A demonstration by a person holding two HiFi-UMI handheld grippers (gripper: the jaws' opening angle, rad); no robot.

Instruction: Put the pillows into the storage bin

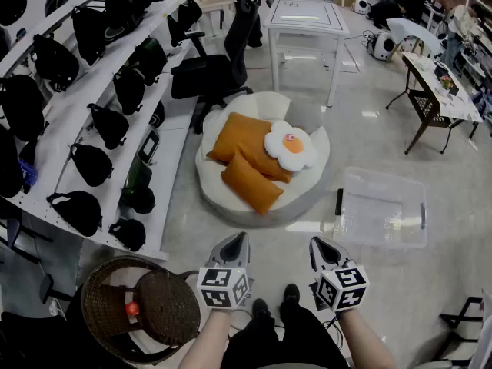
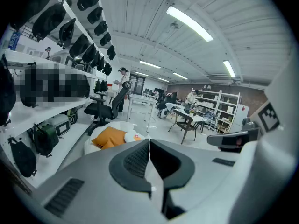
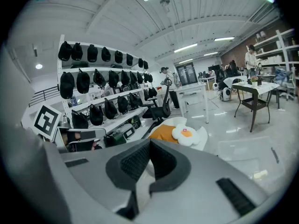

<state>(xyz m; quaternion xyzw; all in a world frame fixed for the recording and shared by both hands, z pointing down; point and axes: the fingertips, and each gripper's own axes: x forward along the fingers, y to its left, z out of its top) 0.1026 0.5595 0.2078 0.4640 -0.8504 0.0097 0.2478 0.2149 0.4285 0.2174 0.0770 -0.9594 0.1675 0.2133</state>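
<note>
Two orange pillows, a large one (image 1: 244,141) and a smaller one (image 1: 250,183), lie on a round white floor cushion (image 1: 261,156) beside a white fried-egg pillow (image 1: 290,146). A clear plastic storage bin (image 1: 382,207) stands on the floor to the right of the cushion. My left gripper (image 1: 235,244) and right gripper (image 1: 323,249) are held side by side near my body, well short of the cushion, both shut with nothing between the jaws. The orange pillows (image 2: 110,136) and the egg pillow (image 3: 187,134) show beyond the jaws in the gripper views.
White shelves (image 1: 92,98) with several black bags run along the left. A black office chair (image 1: 219,64) and a white table (image 1: 305,25) stand behind the cushion. A wicker basket (image 1: 138,306) sits at my lower left. A dark table (image 1: 434,91) is at the right.
</note>
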